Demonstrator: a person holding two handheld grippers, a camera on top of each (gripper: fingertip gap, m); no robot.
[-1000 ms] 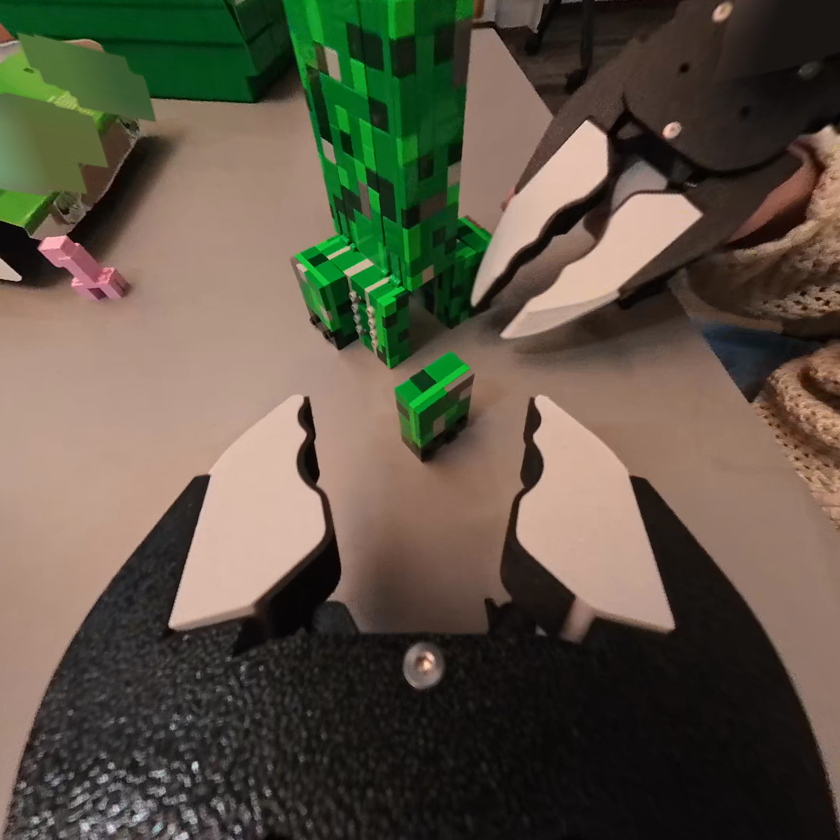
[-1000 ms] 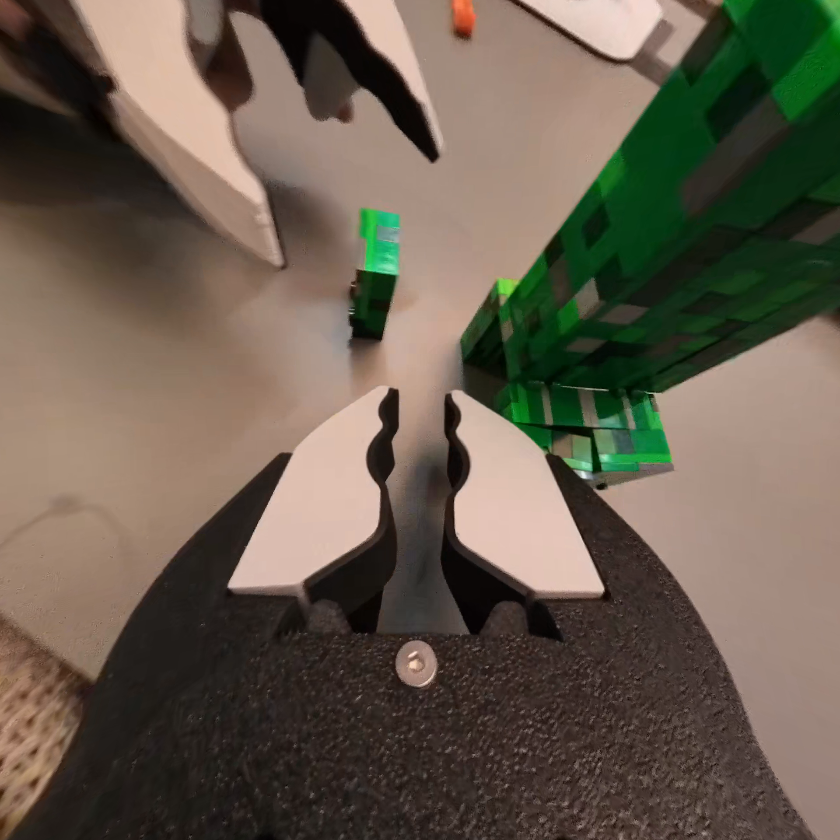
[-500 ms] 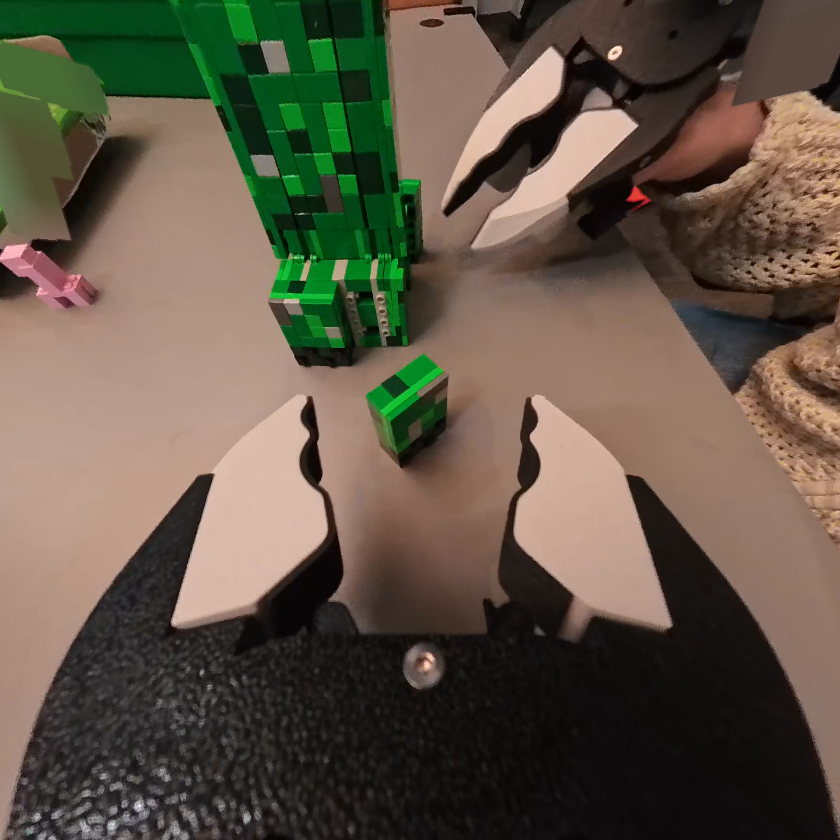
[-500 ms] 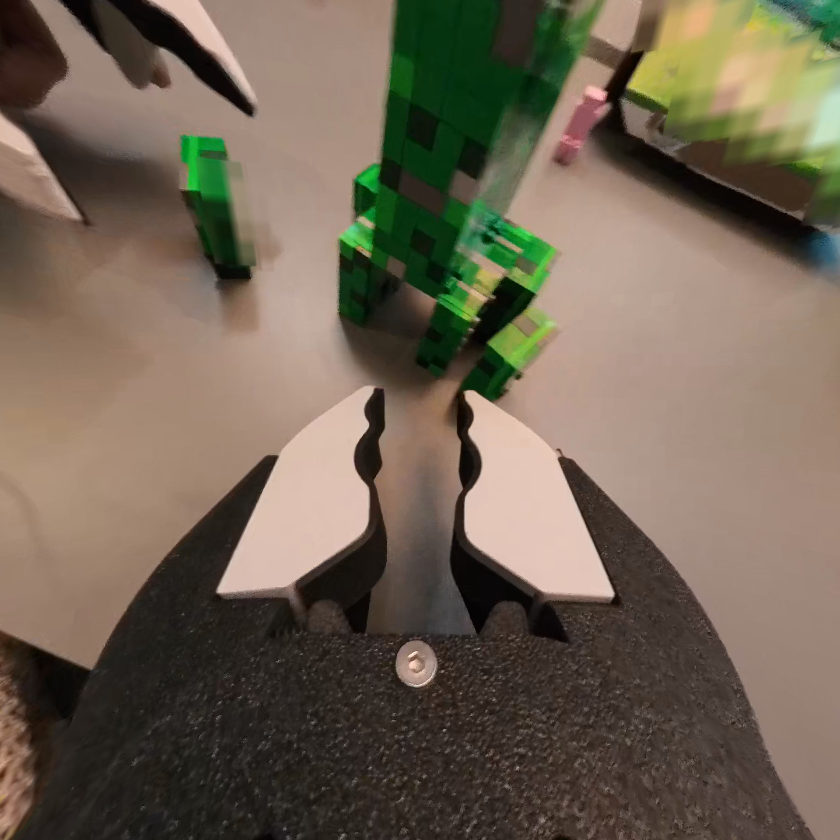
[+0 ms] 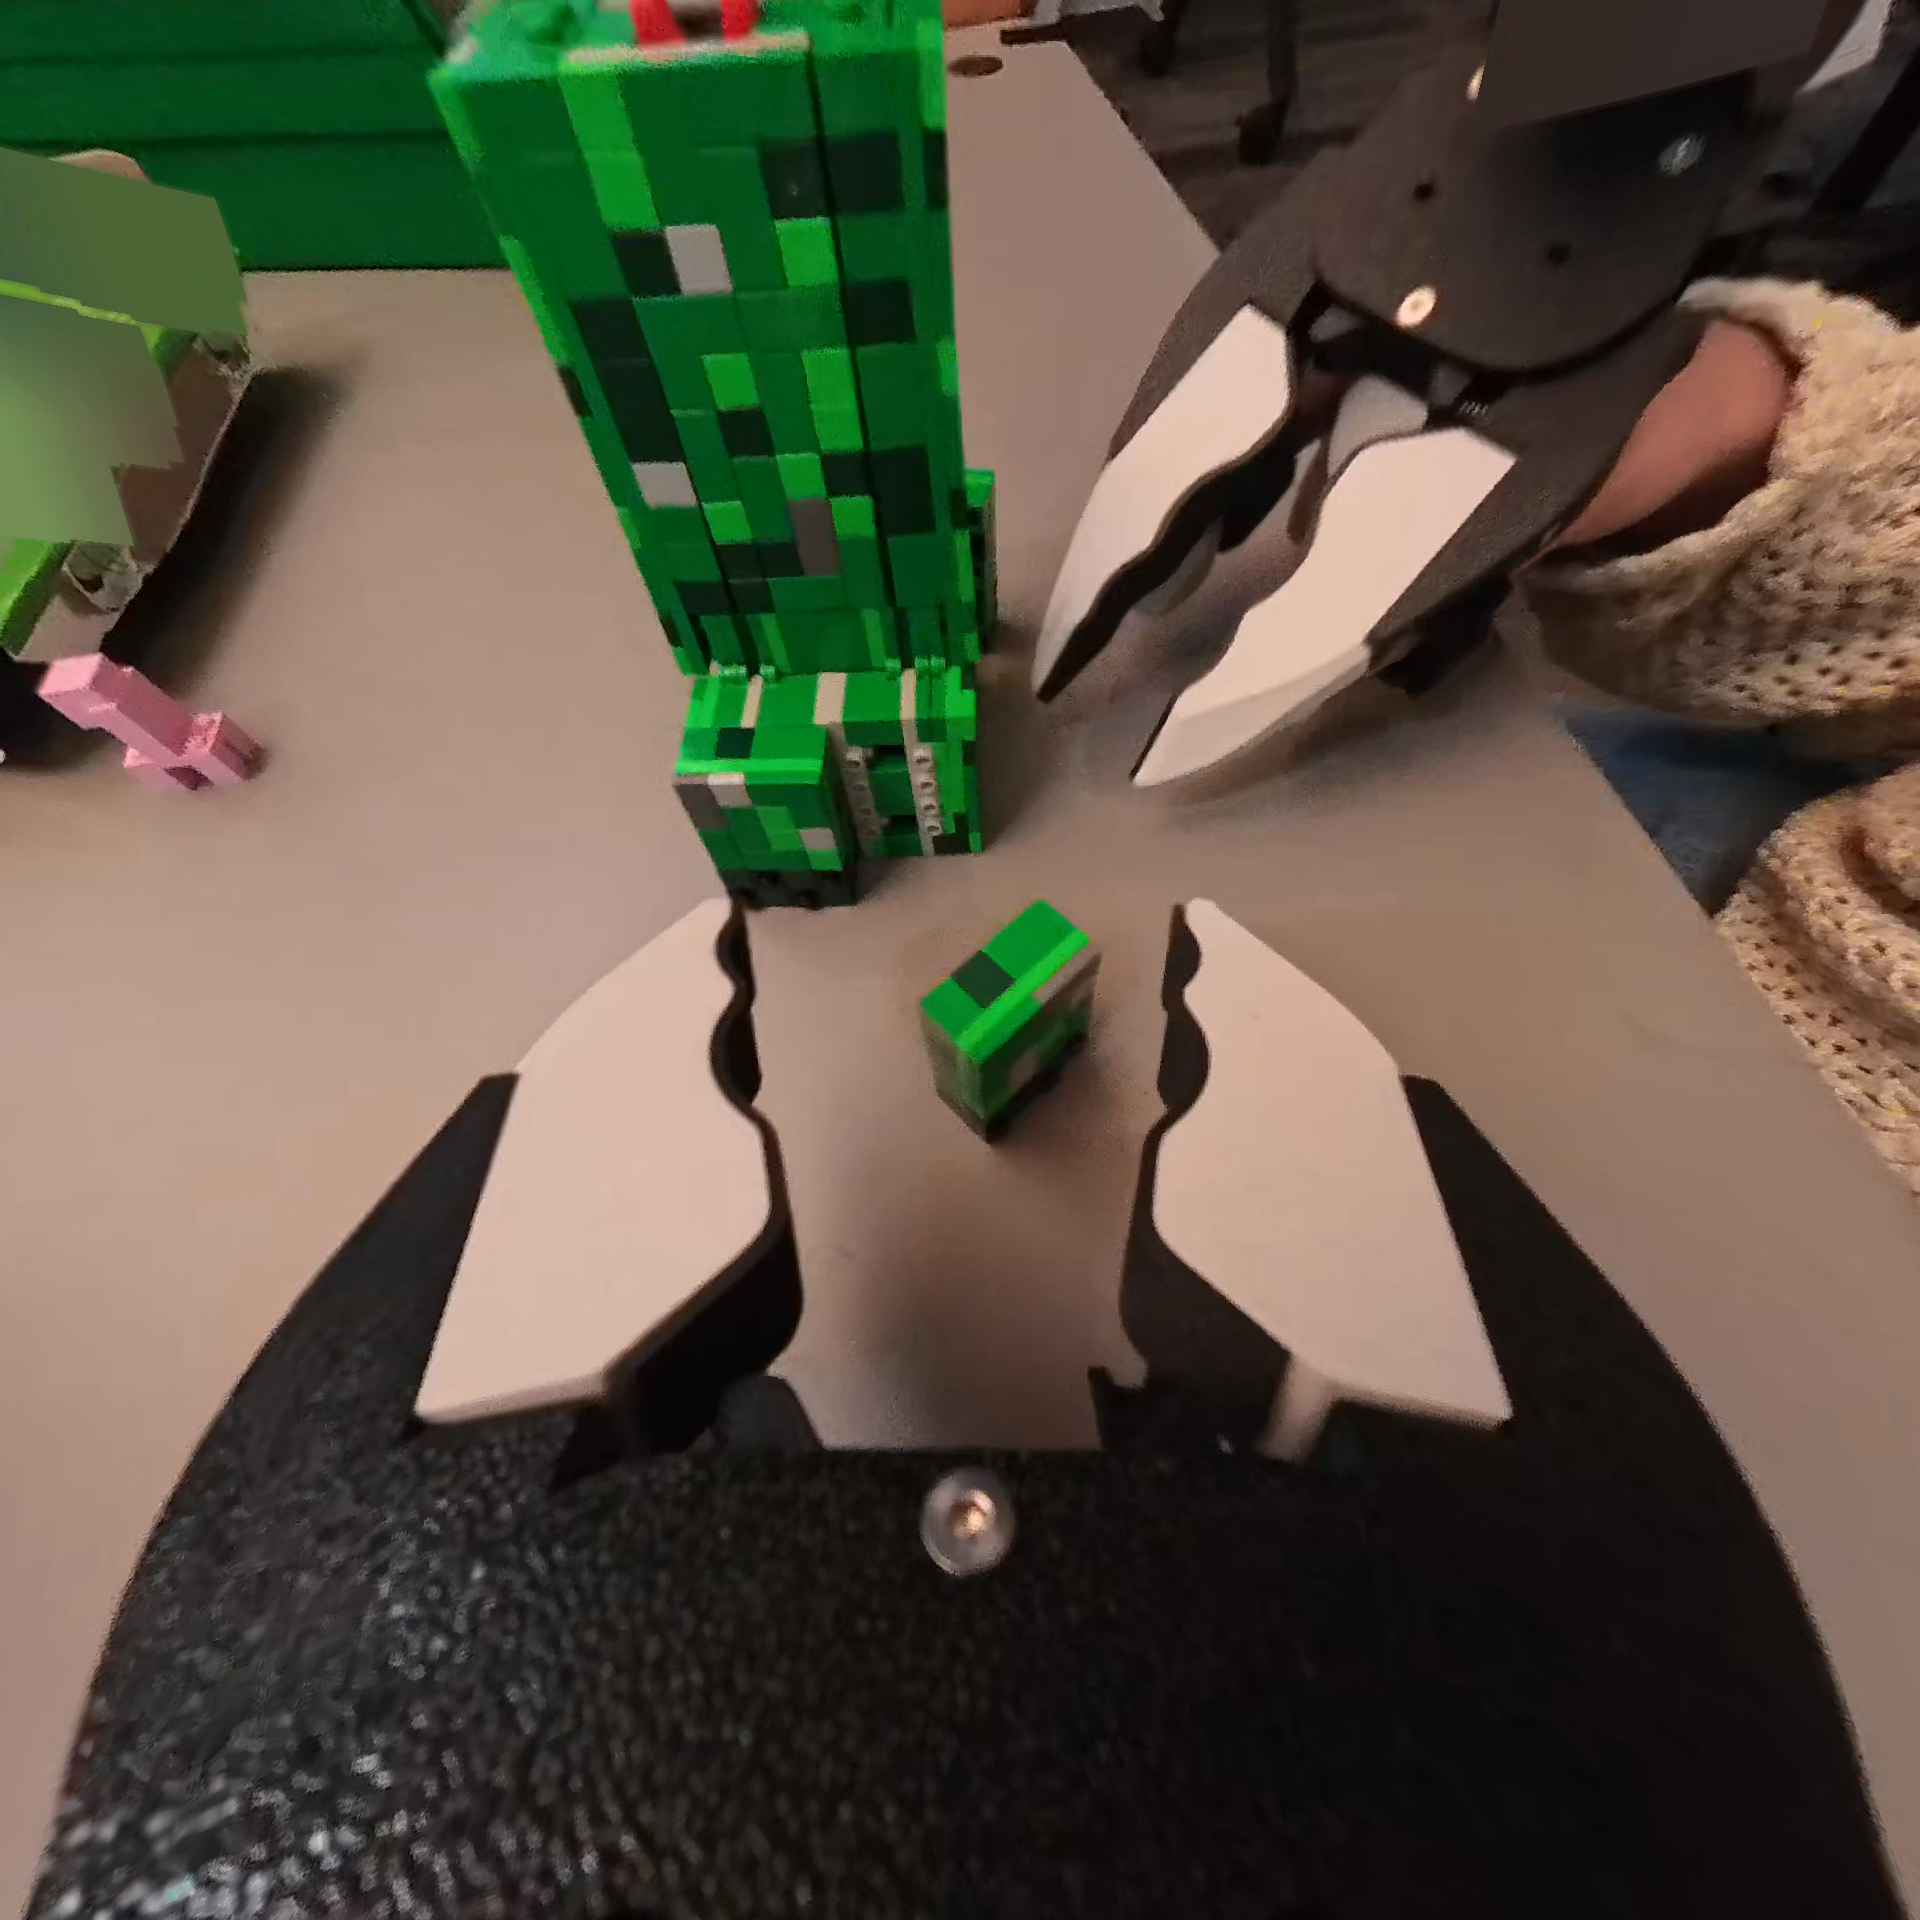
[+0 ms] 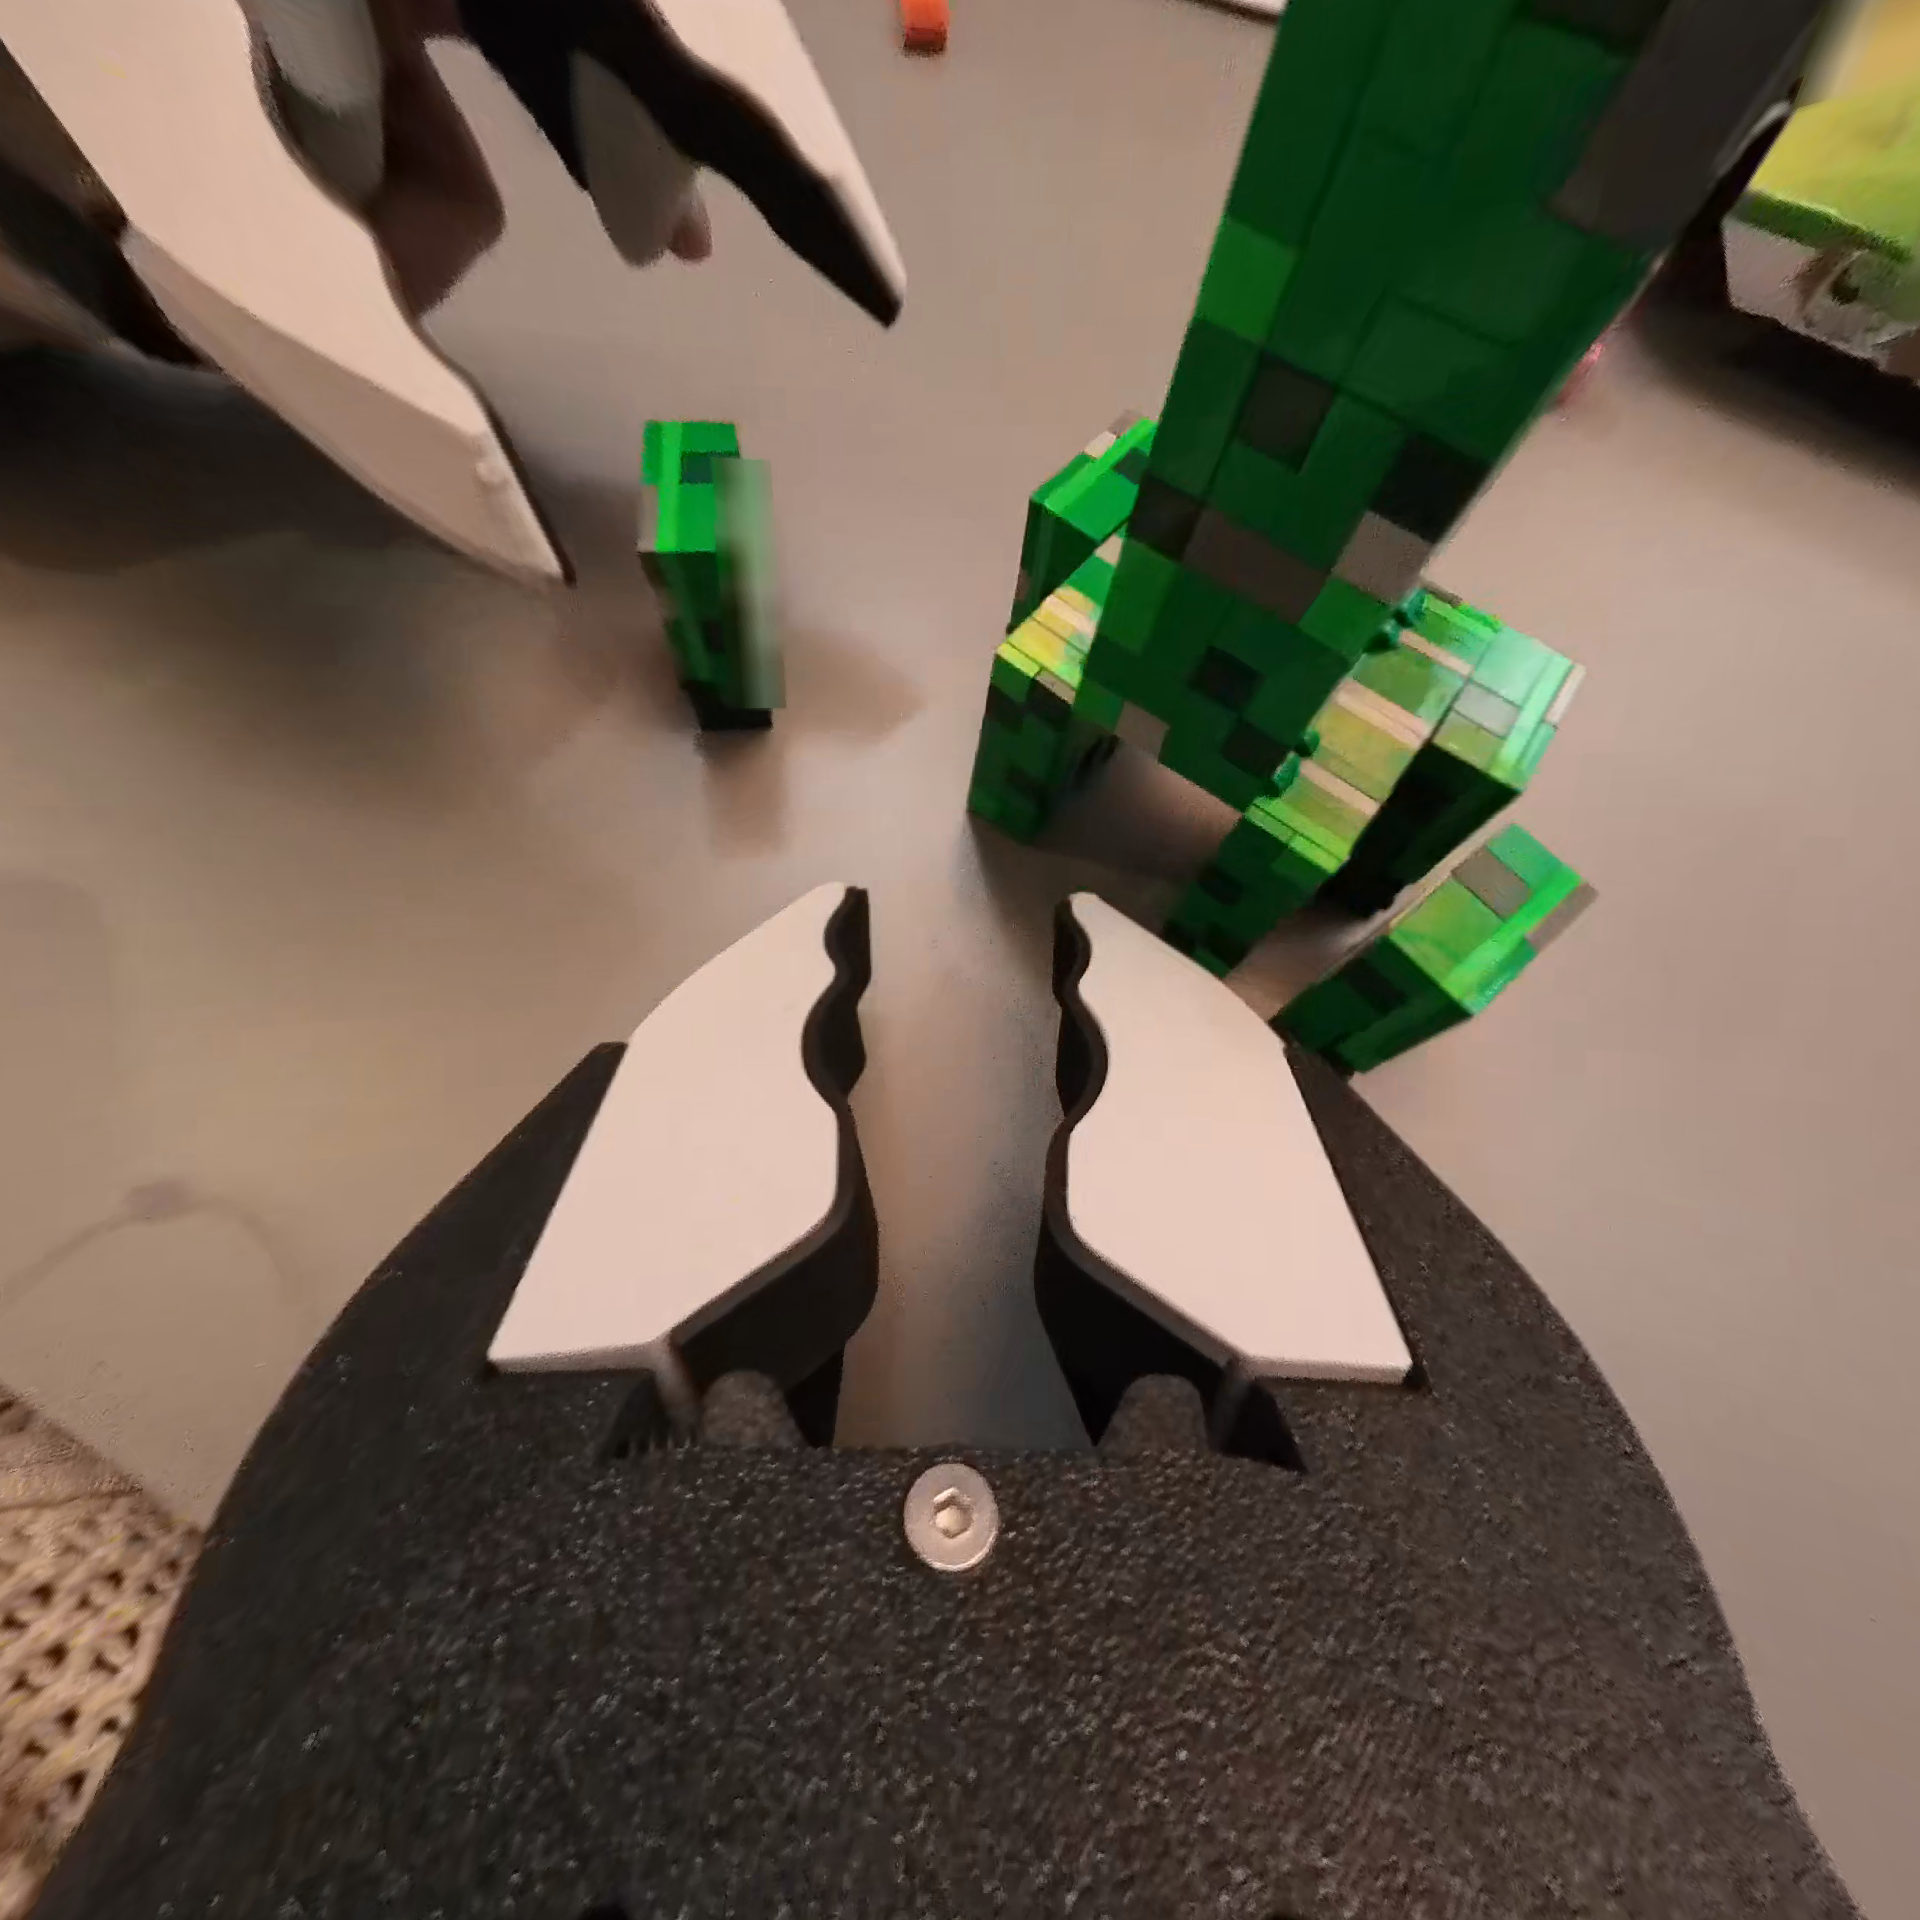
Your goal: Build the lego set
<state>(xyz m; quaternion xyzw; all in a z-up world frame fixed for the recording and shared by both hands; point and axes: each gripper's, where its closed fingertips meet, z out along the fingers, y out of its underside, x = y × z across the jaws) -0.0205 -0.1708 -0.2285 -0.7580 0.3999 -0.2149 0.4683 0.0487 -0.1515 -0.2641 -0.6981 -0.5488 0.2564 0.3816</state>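
A tall green lego figure [image 5: 748, 416] stands on the grey table [image 5: 364, 935] on blocky feet [image 5: 821, 790]. A small loose green block [image 5: 1008, 1023] stands upright in front of it. My left gripper [image 5: 956, 914] is open, with the block between its fingertips and untouched. My right gripper [image 5: 1096, 727] hovers to the right of the figure's feet. In the right wrist view my right gripper [image 6: 961, 899] is narrowly open and empty, pointing at the table between the small block [image 6: 707, 582] and the figure [image 6: 1351, 416]. The left gripper's fingers [image 6: 312, 343] flank the block.
A pink lego piece [image 5: 145, 722] lies at the left by an open box [image 5: 156, 499]. Green boxes [image 5: 260, 156] stand at the back. A knitted sleeve [image 5: 1766, 582] is at the table's right edge. A small orange piece [image 6: 925, 10] lies far off. My hands' fingertips stand some 9 cm from each other. The pink lego piece [image 5: 145, 722] sits 20 cm or so from the ends of my left fingers.
My left gripper has moved forward, so the small block now sits between its fingertips. My right gripper has opened slightly and shifted beside the figure's feet.
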